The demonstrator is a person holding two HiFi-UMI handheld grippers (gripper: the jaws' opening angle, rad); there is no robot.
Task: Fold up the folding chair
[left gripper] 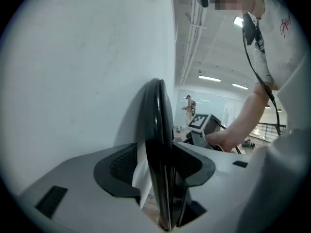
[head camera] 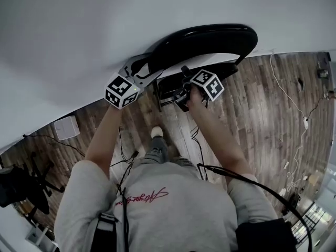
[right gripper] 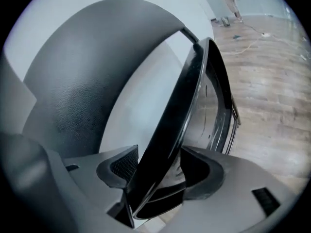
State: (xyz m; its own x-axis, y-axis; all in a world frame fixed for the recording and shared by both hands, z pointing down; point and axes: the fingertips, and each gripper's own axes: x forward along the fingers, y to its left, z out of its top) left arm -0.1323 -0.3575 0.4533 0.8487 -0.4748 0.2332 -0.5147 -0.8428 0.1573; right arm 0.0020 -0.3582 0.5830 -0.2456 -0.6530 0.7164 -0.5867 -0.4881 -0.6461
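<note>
One folding chair (head camera: 210,38), its black rim loose between two open tongs: left tongs (left gripper: 163,161), right tongs (right gripper: 163,169).

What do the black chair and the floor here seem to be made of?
Chair: probably moulded plastic in glossy black. Its smooth rounded edges catch highlights, and its back shows a fine grained texture.
Floor: wood or wood-look planks in matte brown, with visible grain and plank seams.

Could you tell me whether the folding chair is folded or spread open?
Nearly folded: the seat stands tipped up close to the backrest, with a wedge of white wall showing between them.
</note>
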